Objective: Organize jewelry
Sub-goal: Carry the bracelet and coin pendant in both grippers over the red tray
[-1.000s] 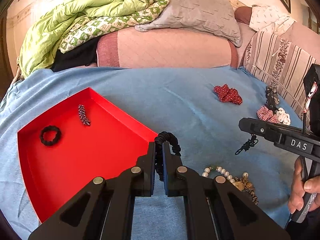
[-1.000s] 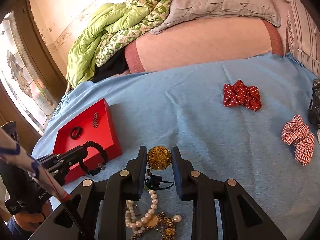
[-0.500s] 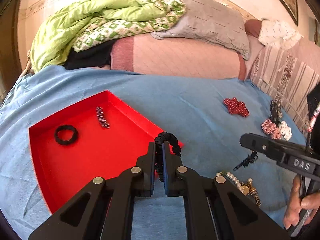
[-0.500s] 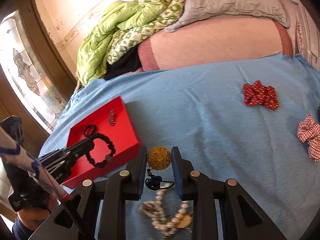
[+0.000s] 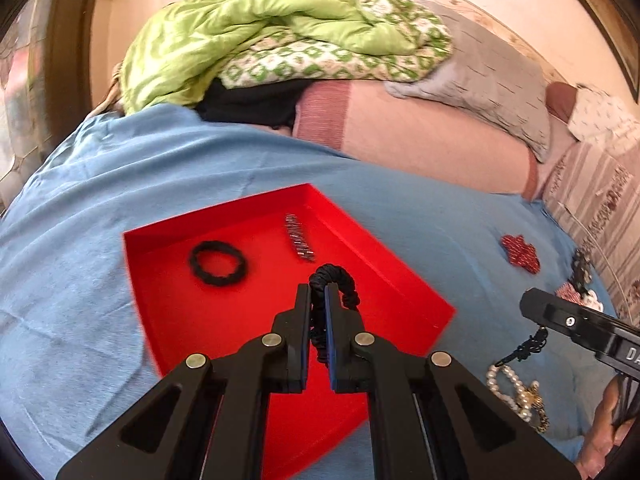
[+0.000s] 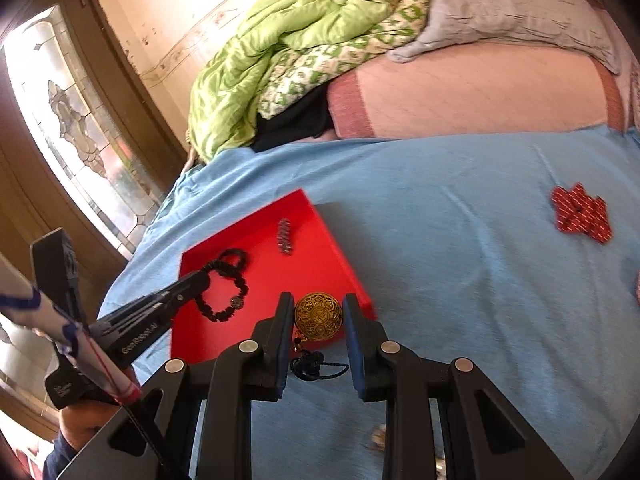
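Left wrist view: left claw [image 5: 318,294] is clamped tight on a black beaded bracelet [image 5: 334,280]; its loop arcs out over the fingertips and the rest hangs between the fingers. The claw sits above the red tray [image 5: 400,280], over the middle of the tray floor toward its near-right edge. Judged: the bracelet is held high and over the tray so it drops inside the walls, not on the bed [image 5: 100,184]. Already in the tray: a black hair tie [image 5: 217,262] left of centre and a small dark beaded piece [image 5: 299,237] toward the far corner, well apart, so there is room for more. On the bed off the tray's right side lies a pearl and gold tangle [image 5: 516,392], not yet sorted. A red scrunchie [image 5: 520,253] lies further out toward the bed's right edge. The right claw [image 5: 580,326] shows only side-on at the right margin.

Right wrist view: right claw [image 6: 318,314] is part open, its fingers closed in on a round gold medallion [image 6: 319,316] pinched edge-on; a dark cord [image 6: 316,366] dangles below it. It hangs at the tray's [image 6: 320,264] near-right corner, just outside the wall. Judged: it is waiting its turn behind the left drop. The bracelet [image 6: 224,292] hangs from the left claw [image 6: 200,278] over the tray floor.
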Tool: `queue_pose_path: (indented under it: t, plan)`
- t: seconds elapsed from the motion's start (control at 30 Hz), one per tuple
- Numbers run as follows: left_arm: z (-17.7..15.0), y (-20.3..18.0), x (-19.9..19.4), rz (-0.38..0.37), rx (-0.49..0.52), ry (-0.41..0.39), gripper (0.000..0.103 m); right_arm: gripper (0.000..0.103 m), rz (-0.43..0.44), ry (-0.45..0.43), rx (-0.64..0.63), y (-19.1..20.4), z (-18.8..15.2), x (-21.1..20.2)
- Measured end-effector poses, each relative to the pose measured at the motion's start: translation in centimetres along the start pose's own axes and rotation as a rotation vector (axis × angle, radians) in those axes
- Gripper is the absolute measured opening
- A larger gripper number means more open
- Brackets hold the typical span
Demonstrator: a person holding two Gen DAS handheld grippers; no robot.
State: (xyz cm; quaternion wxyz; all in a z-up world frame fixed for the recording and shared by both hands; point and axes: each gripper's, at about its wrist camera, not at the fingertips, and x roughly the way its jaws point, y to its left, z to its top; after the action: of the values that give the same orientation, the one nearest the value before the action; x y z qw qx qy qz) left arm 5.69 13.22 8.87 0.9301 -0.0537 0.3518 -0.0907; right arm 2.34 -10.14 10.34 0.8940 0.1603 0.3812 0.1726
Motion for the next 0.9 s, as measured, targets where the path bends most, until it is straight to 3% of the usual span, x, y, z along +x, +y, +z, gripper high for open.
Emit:
queue_pose_path:
  t: [0.5, 0.9]
  plan:
    - [0.1, 5.9, 2.1, 0.084, -0.123, 0.082, 0.006, 0.026, 0.066, 0.127, -0.068, 5.7, 3.2, 6.9]
    - [0.5, 6.2, 4.2, 0.065, -0.165, 0.129, 0.006, 0.026, 0.016, 0.247, -0.052, 5.7, 5.2, 14.6]
